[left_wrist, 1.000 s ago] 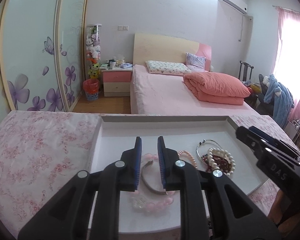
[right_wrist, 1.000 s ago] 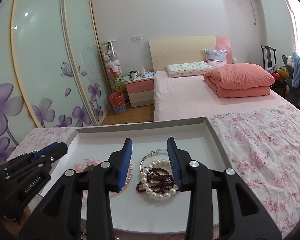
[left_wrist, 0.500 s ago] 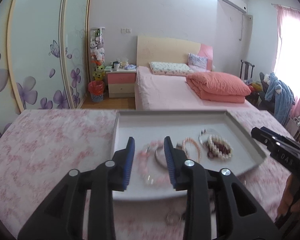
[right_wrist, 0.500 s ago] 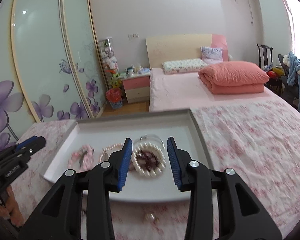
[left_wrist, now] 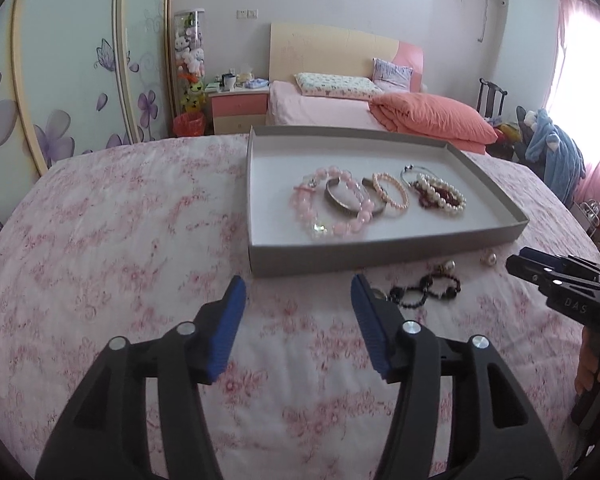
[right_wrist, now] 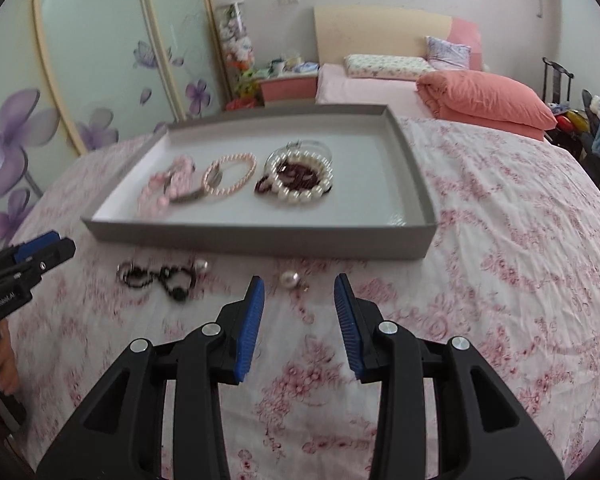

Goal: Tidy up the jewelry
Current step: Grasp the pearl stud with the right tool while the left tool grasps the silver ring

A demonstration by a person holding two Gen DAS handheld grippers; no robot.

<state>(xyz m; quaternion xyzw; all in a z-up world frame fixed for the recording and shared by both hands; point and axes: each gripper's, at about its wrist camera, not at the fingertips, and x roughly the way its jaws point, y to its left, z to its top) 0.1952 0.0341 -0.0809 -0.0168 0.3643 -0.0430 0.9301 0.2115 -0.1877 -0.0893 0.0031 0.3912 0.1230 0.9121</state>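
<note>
A grey tray (left_wrist: 380, 258) (right_wrist: 260, 238) on the floral cloth holds a pink bead bracelet (left_wrist: 332, 226), a metal bangle (left_wrist: 342, 204), a small pink pearl bracelet (left_wrist: 390, 192) (right_wrist: 230, 174) and a white pearl bracelet over dark red beads (left_wrist: 442, 196) (right_wrist: 302, 178). In front of the tray lie a black bead bracelet (left_wrist: 424, 290) (right_wrist: 160, 276) and two loose pearl pieces (left_wrist: 489, 259) (right_wrist: 289, 279). My left gripper (left_wrist: 298, 316) is open and empty, before the tray's front left corner. My right gripper (right_wrist: 299, 308) is open and empty, just short of a pearl piece.
The table is covered by a pink floral cloth (left_wrist: 120, 240). Behind it stand a pink bed (left_wrist: 340, 108) with an orange duvet (left_wrist: 432, 120), a nightstand (left_wrist: 238, 106) and sliding wardrobe doors (left_wrist: 80, 60). A chair with clothes (left_wrist: 552, 148) stands at the right.
Both grippers have pulled back from over the tray to the cloth in front of it. The left jaws have opened wide. The black bracelet and pearl pieces have come into view.
</note>
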